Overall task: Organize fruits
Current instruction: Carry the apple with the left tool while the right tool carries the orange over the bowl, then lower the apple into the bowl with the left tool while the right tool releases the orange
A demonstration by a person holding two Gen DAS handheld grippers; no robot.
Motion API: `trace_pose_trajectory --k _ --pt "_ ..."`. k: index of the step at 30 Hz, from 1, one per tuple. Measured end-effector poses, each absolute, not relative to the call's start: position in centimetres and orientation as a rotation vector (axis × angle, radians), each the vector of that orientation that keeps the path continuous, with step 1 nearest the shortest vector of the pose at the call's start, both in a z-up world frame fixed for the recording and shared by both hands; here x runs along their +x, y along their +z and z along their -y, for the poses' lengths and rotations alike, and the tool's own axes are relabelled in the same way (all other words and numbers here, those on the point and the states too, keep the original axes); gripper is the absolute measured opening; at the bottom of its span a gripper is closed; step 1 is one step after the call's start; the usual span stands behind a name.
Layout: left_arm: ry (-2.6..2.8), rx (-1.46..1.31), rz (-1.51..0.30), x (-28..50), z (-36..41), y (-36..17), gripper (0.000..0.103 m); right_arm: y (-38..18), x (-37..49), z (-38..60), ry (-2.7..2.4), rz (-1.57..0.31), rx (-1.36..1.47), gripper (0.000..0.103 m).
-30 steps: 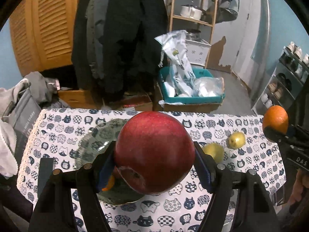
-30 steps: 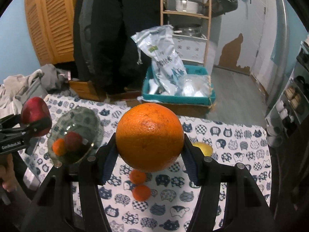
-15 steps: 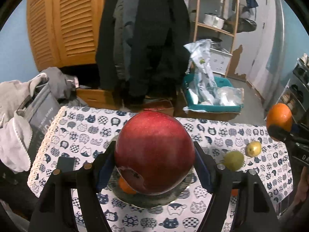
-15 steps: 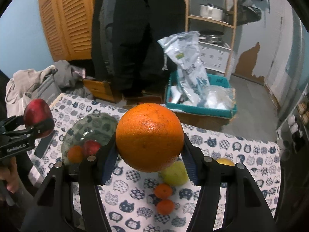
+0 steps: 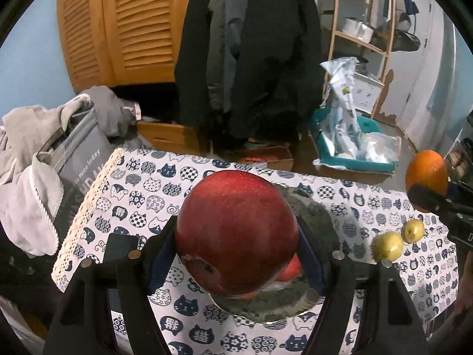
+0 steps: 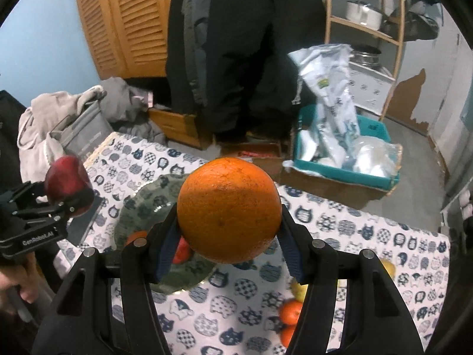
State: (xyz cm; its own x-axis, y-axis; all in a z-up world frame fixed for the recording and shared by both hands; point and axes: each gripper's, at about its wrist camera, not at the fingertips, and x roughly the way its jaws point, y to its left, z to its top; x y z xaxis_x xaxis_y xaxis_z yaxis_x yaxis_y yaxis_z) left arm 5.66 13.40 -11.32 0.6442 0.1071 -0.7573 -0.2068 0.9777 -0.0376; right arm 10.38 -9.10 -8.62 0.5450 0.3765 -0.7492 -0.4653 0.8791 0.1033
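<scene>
Desk [image 5: 142, 183] space: the green plate [image 6: 142, 207] sits left of centre and already carries a red fruit [image 5: 291, 269] and a small orange one [image 6: 136, 236], so free room in it is the far half. A dark flat object [image 5: 119, 247] lies just left of the plate. Two yellow-green fruits [image 5: 387, 245] lie touching each other to the plate's right, with bare cloth between them and the plate. Two small tangerines [image 6: 291, 312] lie close together near the front edge. Far strip of the desk is bare. Left edge is crowded by a grey bag and clothes [image 5: 74, 153]. Both jaws are full: red apple [image 5: 236, 230] in the left, orange [image 6: 229, 210] in the right, blocking each camera's centre.
</scene>
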Motion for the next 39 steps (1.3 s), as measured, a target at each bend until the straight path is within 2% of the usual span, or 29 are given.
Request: trace_pose_trajectory --k 9,25,39 --pt "0.211 -0.128 -0.927 7.5 -15.4 -14.6 0.076 -11.1 12.3 4.4 0.554 -0.920 -0.139 0.062" --pt "0.209 -0.200 -1.104 12.4 -16.8 -22.7 0.076 -19.6 17.0 0.5 0.549 -1.117 -0.123 0.062" --pt "0.211 -0.178 -1.183 13.0 -16.7 -25.9 0.076 -22.9 17.6 -0.1 0.533 -1.187 -0.144 0.062"
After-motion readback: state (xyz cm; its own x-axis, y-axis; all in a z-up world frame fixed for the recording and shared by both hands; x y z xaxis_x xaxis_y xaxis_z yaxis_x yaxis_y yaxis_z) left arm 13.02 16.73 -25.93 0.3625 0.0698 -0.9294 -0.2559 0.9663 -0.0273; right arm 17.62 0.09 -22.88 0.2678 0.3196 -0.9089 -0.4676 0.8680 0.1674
